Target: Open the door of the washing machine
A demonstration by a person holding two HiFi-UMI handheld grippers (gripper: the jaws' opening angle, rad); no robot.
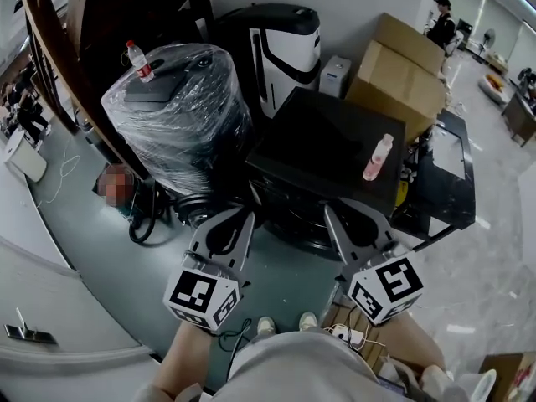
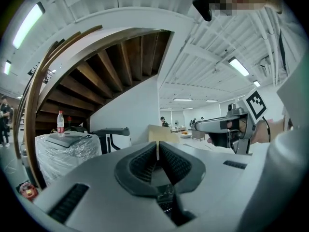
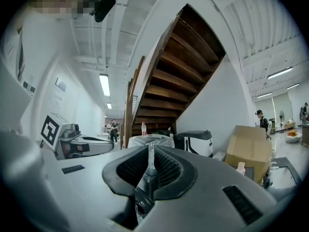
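Observation:
The black washing machine (image 1: 322, 149) stands in the middle of the head view, with a pink bottle (image 1: 378, 157) on its lid. Its round front door (image 1: 289, 216) shows dark and low, partly hidden behind my two grippers. My left gripper (image 1: 240, 218) hangs in front of the door's left side, and my right gripper (image 1: 333, 214) in front of its right side. Both point level. In the left gripper view the left gripper (image 2: 158, 148) has its jaws together with nothing between them. The right gripper (image 3: 151, 151) looks the same in its own view.
A plastic-wrapped machine (image 1: 180, 111) with a red-capped bottle (image 1: 138, 61) on it stands at the left. Behind are a black-and-white appliance (image 1: 280, 44) and cardboard boxes (image 1: 402, 69). A wooden staircase (image 3: 178, 76) rises above. Cables (image 1: 151, 220) lie on the floor.

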